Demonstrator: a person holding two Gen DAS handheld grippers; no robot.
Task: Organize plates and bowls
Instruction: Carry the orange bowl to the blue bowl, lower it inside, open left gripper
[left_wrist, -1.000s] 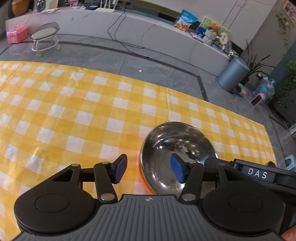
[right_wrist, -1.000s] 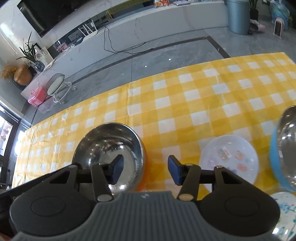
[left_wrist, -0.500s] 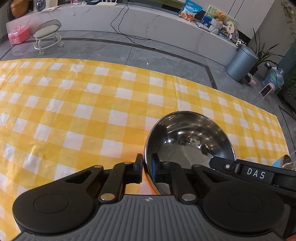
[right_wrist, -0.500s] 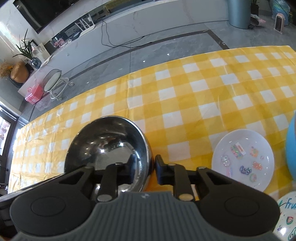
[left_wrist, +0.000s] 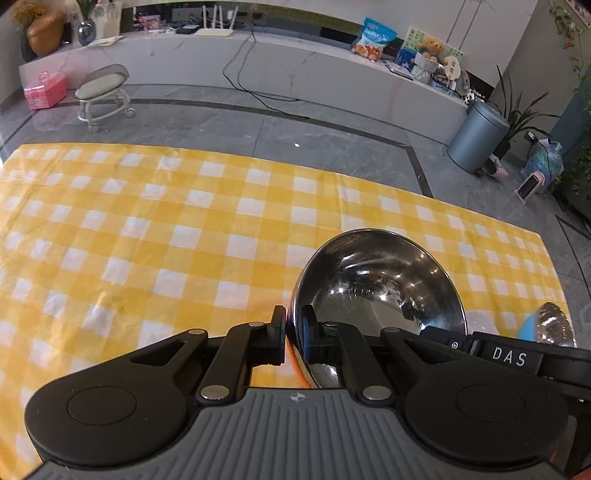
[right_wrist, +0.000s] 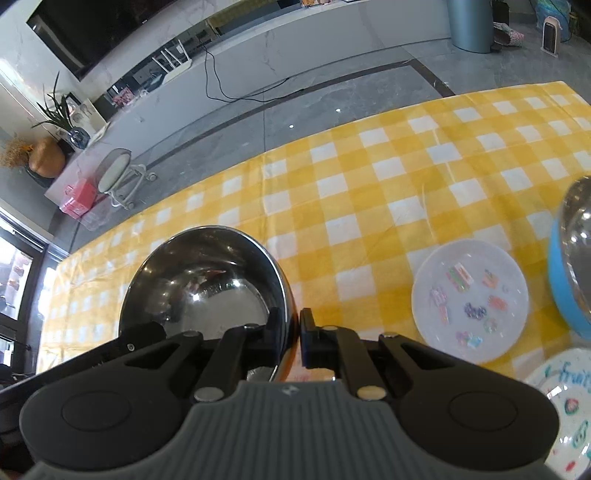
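A steel bowl with an orange outside (left_wrist: 373, 288) is held above the yellow checked tablecloth (left_wrist: 147, 229). My left gripper (left_wrist: 293, 334) is shut on its left rim. My right gripper (right_wrist: 293, 334) is shut on its right rim; the bowl shows in the right wrist view (right_wrist: 207, 280) too. A white plate with small coloured pictures (right_wrist: 471, 299) lies to the right. A second steel bowl with a blue outside (right_wrist: 572, 266) stands at the far right. A white plate with fruit lettering (right_wrist: 569, 402) lies at the lower right.
The tablecloth's far edge (left_wrist: 332, 173) meets a grey tiled floor. A stool (left_wrist: 103, 92), a pink box (left_wrist: 44, 88) and a grey bin (left_wrist: 476, 136) stand on the floor beyond.
Both grippers went from open to shut on opposite rims of the orange-sided steel bowl, and the bowl has risen off the cloth.
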